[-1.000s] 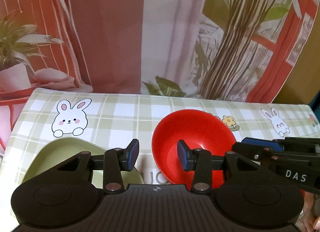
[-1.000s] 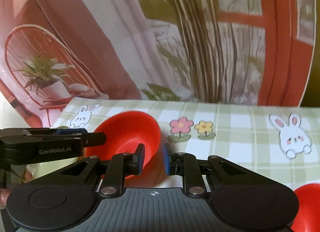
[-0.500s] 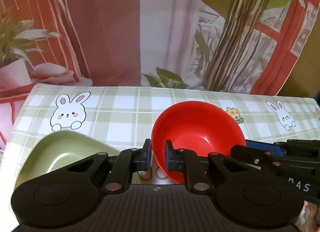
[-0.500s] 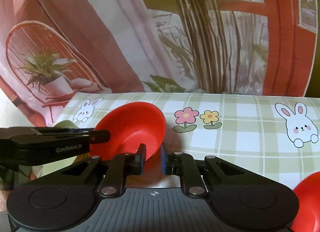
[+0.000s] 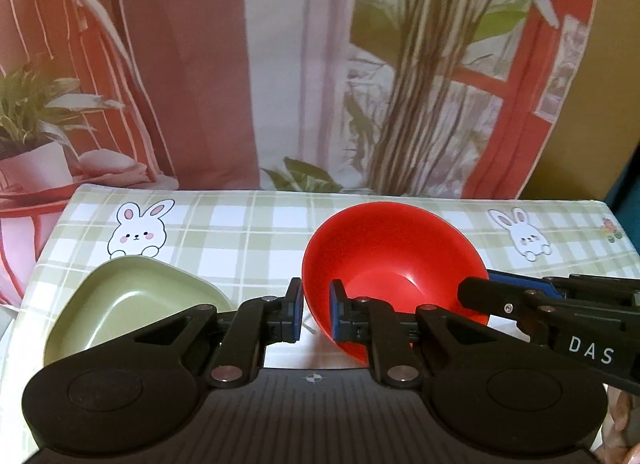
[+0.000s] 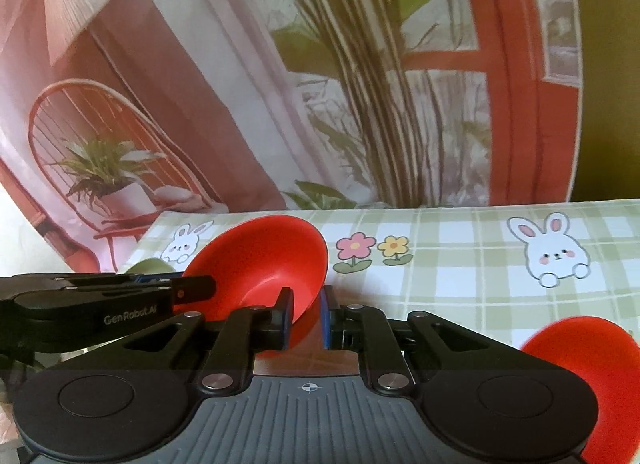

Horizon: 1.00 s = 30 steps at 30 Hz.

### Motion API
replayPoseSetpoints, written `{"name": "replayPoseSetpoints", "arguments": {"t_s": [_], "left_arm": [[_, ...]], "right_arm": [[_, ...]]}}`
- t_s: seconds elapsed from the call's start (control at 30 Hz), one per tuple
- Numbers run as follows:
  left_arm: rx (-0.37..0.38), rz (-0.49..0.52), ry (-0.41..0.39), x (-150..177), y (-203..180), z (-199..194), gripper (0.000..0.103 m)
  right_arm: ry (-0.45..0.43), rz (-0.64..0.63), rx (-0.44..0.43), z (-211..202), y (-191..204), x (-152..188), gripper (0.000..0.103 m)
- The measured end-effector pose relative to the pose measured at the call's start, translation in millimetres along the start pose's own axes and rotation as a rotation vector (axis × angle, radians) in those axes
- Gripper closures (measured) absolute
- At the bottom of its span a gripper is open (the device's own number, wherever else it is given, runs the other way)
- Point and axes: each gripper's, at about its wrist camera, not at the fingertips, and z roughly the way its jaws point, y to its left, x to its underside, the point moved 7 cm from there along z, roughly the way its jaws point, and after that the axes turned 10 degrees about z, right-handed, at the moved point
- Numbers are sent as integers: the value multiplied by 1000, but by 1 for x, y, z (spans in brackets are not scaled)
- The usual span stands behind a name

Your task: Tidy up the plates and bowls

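A red bowl (image 5: 394, 264) hangs tilted above the checked tablecloth, held from both sides. My left gripper (image 5: 316, 314) is shut on its left rim. My right gripper (image 6: 306, 318) is shut on its right rim; the bowl shows in the right wrist view (image 6: 260, 260). A green rounded-triangle plate (image 5: 132, 300) lies on the table to the left of the bowl. A second red bowl (image 6: 592, 360) sits at the lower right of the right wrist view.
The table (image 5: 248, 232) has a green checked cloth with bunny and flower prints. A printed backdrop of curtains, plants and a chair (image 6: 100, 167) hangs right behind the table's far edge.
My left gripper has closed from open onto the bowl's left rim. The bowl has risen and tilted a little, with both grippers on it.
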Motion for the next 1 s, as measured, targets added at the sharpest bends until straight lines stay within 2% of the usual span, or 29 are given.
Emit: {"name": "replayPoseSetpoints", "arguments": {"t_s": [0.43,1.0], "left_arm": [[14,28,-38,-4,-51,-42,88],[58,72,-60,-9,-114,-56,87]], "right_arm": [[-87,-6,-4,-63,-22,-6,90],[-163,52,8,-111,-71,-7,90]]}}
